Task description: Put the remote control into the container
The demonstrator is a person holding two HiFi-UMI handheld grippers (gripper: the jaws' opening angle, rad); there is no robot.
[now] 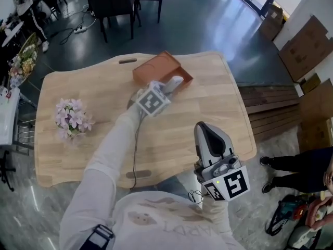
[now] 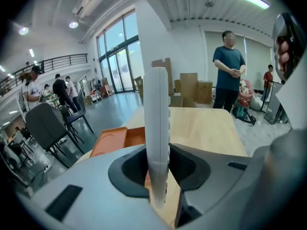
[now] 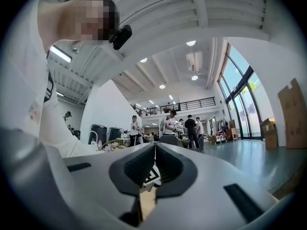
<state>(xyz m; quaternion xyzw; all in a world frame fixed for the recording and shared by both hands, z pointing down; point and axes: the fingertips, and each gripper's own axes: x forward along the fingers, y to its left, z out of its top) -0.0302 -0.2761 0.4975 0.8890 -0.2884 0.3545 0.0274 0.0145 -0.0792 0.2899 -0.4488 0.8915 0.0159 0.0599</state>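
Far left on the wooden tabletop (image 1: 104, 155) there's a little bunch of pale pink flowers (image 1: 73, 119), sitting well apart from everything else. Around the middle, the left tongs (image 1: 165, 89) reach out toward the far side and are pinching the white remote control (image 1: 176, 80) by one end. In the left gripper view the remote control (image 2: 156, 119) stands straight up between the two pads, clamped on both sides, with its button edge facing right.

The far tip of the remote control sits right at the near-right edge of the orange container (image 1: 156, 66). That's an open, shallow box at the far-middle of the tabletop, and I honestly can't tell if the two are touching. In the left gripper view the container (image 2: 115, 139) shows just left of the remote control, lower down, with a dark chair (image 2: 45, 128) out on the floor beyond it.

Further right and nearer, the right tongs (image 1: 206, 130) hang over the tabletop's near-right corner. They're pressed together with nothing between them, and the right gripper view (image 3: 154, 150) shows that clearly. Off the far-right side there are cardboard boxes (image 1: 307, 46) by the wall.
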